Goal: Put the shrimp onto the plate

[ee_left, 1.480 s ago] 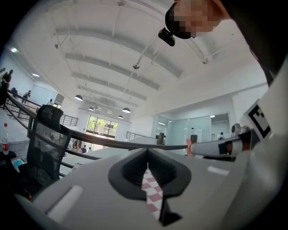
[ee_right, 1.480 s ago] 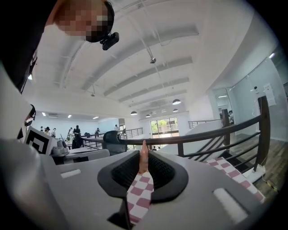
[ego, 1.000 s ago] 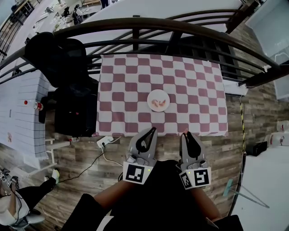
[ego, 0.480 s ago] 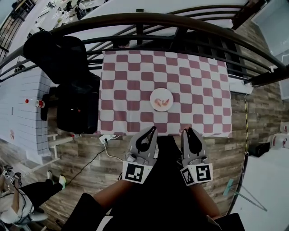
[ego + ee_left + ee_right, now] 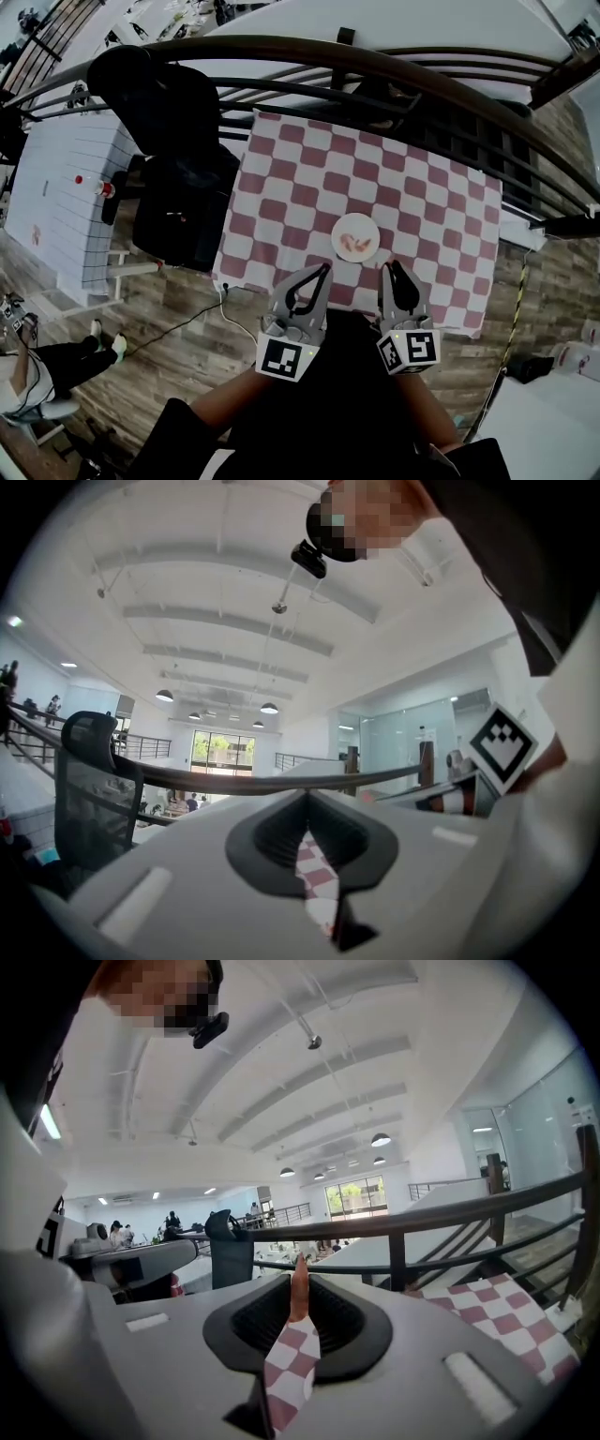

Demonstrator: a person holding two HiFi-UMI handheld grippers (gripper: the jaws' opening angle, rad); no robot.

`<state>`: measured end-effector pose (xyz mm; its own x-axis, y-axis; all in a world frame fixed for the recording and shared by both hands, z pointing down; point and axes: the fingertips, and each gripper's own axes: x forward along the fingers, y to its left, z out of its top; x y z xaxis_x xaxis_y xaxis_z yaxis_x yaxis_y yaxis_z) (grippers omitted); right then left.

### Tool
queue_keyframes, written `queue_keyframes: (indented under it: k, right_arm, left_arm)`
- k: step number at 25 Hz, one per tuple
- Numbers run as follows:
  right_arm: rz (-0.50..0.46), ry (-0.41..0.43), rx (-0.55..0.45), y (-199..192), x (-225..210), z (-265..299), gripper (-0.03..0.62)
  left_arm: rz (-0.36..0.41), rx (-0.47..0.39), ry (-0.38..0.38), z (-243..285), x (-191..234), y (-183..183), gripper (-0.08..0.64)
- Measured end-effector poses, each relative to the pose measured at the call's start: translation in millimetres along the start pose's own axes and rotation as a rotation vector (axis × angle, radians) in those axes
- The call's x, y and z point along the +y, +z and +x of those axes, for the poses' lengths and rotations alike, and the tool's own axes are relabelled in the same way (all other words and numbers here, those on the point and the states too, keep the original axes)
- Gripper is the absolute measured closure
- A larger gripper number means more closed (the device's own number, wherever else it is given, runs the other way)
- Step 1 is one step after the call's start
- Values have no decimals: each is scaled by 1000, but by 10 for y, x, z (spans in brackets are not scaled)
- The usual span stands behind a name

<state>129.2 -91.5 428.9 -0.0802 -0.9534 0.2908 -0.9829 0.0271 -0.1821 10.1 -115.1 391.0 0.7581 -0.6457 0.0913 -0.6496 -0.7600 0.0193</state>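
Shrimp [image 5: 356, 246]: orange curls lying on the plate [image 5: 339, 228], which sits on the checkered cloth of the counter [image 5: 300, 178], toward the person's side.
Left gripper [image 5: 324, 267]: held close in front of the person's body, on the near-left of the plate and apart from it, pointing toward the counter; its marker cube [image 5: 284, 359] faces up.
Left jaws: tips brought together with only a thin slit behind them, nothing between.
Right gripper [image 5: 388, 265]: level with the left one, on the near-right of the plate and apart from it, pointing the same way; its marker cube [image 5: 409, 350] is turned up too.
Right jaws: closed on a thin orange-pink sliver [image 5: 298, 1288] that pokes out past the tips; I cannot tell what it is.
Forearms: both reach forward from the bottom of the head view, roughly parallel.
Railing [image 5: 375, 66]: runs along the far side of the counter, beyond the plate.
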Motion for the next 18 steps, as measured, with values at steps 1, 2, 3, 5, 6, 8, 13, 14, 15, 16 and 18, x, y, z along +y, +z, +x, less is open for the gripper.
queue_keyframes:
  k: [1,2,3,5,6,8,13,14,15,16,18]
  right_arm:
    - [13,10,11,-28,-40,75,534]
    - [26,22,20,-51,-71,142,534]
    - [37,36,26,-71,-96,196,534]
    - [46,59,42,-109,-148,281,534]
    - [44,62,53,-128,-183,324,534]
    - [33,62,73,-166,-259,424,534]
    - [3,70,144,-342,-416,677,534]
    - [-1,74,161,-398,-440,714,534]
    - [-6,78,178,-457,-460,749,534]
    - [-13,82,193,-514,-477,783,534]
    - [-27,91,220,-618,-508,855,534]
  left_arm:
    - [27,3,-4,65,1,-9,551]
    - [29,8,-1,127,5,-32,551]
    - [2,18,7,183,10,-71,551]
    - [-62,40,24,277,27,-158,551]
    - [-79,49,33,321,49,-192,551]
    - [-90,59,57,407,122,-226,551]
    - [-97,70,111,575,252,-240,551]
    - [-96,71,113,603,252,-242,551]
    - [-92,74,113,627,249,-247,551]
    - [-89,77,113,650,245,-253,551]
    - [-86,81,115,694,242,-265,551]
